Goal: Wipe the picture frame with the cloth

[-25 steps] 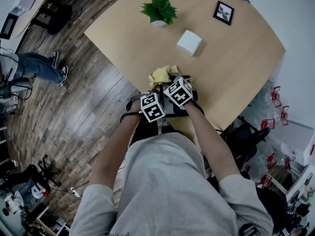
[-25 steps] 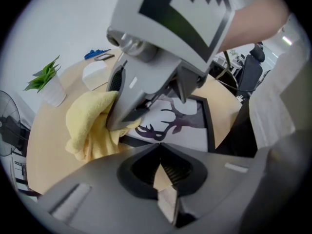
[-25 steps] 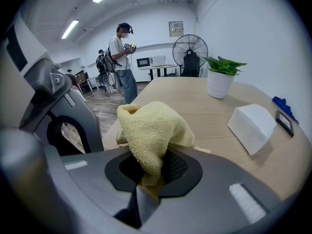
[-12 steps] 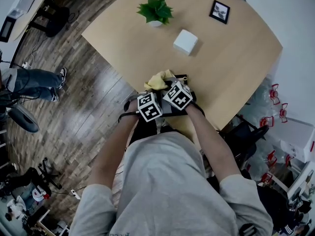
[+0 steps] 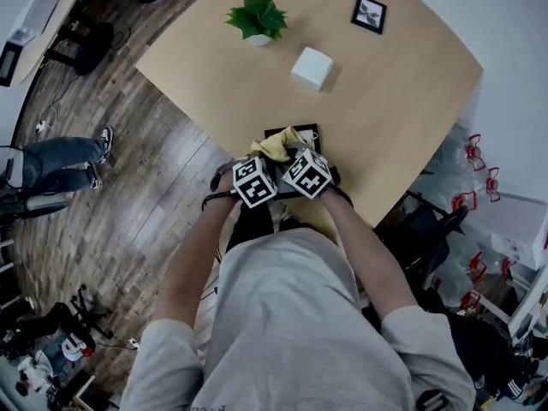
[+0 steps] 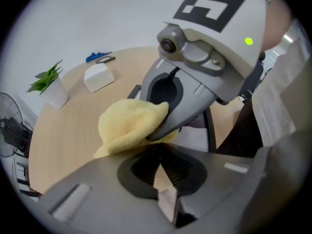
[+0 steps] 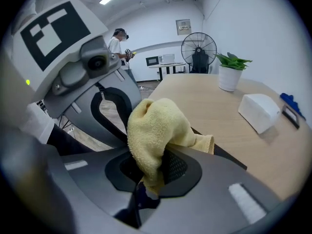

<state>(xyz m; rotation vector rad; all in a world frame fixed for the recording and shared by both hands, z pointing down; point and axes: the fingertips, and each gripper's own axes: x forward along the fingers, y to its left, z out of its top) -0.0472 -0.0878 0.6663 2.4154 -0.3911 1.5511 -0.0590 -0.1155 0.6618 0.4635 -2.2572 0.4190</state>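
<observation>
A black picture frame (image 5: 295, 130) lies at the near edge of the wooden table (image 5: 402, 118); only its far border shows past the yellow cloth (image 5: 276, 144) bunched on top of it. My right gripper (image 7: 146, 179) is shut on the cloth (image 7: 156, 126), which bulges up out of its jaws. My left gripper (image 6: 163, 179) is shut, with a thin pale edge that looks like the frame (image 6: 195, 138) pinched between its jaws. The two grippers meet over the frame, left (image 5: 261, 174) beside right (image 5: 300, 163). The cloth (image 6: 129, 126) presses against the right gripper's fingers (image 6: 180, 111).
A potted plant (image 5: 256, 17), a white box (image 5: 312, 67) and a small framed picture (image 5: 369, 13) stand farther back on the table. The table's edge runs just under my grippers. A person's legs (image 5: 60, 157) show on the wooden floor at left.
The cloth and both grippers have drawn back toward me, and the frame's far black border now shows beyond the cloth. The person on the floor at left has moved.
</observation>
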